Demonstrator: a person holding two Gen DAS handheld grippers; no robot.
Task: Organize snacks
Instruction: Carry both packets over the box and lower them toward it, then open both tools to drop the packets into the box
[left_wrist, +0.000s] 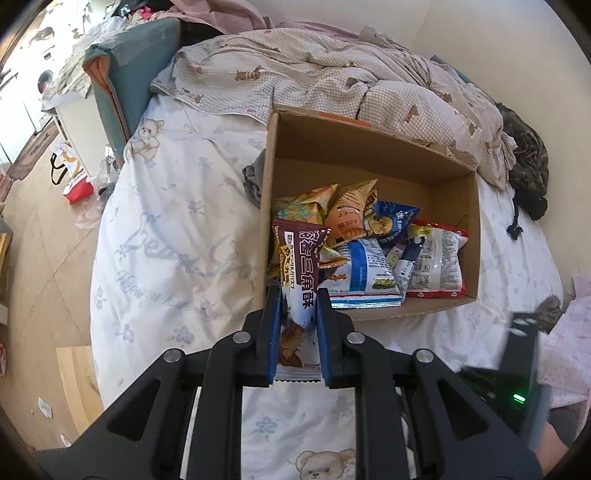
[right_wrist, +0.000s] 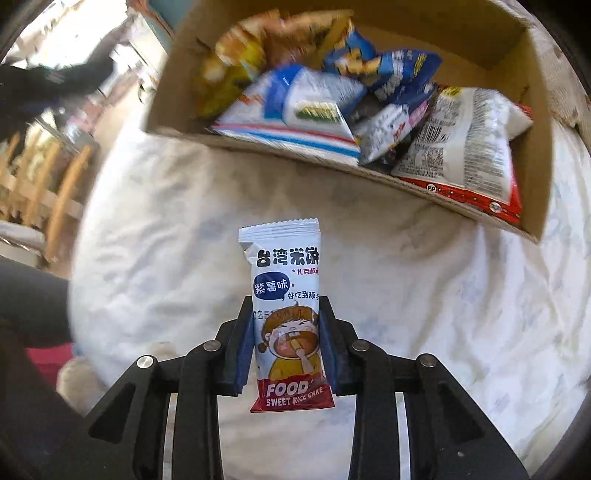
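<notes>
My left gripper (left_wrist: 297, 295) is shut on a brown-and-white snack packet (left_wrist: 300, 266), held upright at the near left corner of an open cardboard box (left_wrist: 373, 155) on the bed. The box holds several snack bags, among them a blue-and-white bag (left_wrist: 364, 275) and a white-and-red bag (left_wrist: 437, 264). My right gripper (right_wrist: 286, 306) is shut on a white sweet rice cake packet (right_wrist: 286, 306) with a red bottom band, held over the sheet in front of the box (right_wrist: 177, 92). The right gripper's body (left_wrist: 521, 362) shows blurred at the lower right of the left wrist view.
The box sits on a white floral bedsheet (left_wrist: 177, 240). A rumpled checked quilt (left_wrist: 332, 77) lies behind it, dark clothing (left_wrist: 528, 166) to its right. A teal headboard (left_wrist: 122, 74) and wooden floor with bags (left_wrist: 74, 181) lie to the left. Wooden furniture (right_wrist: 44, 177) stands left in the right wrist view.
</notes>
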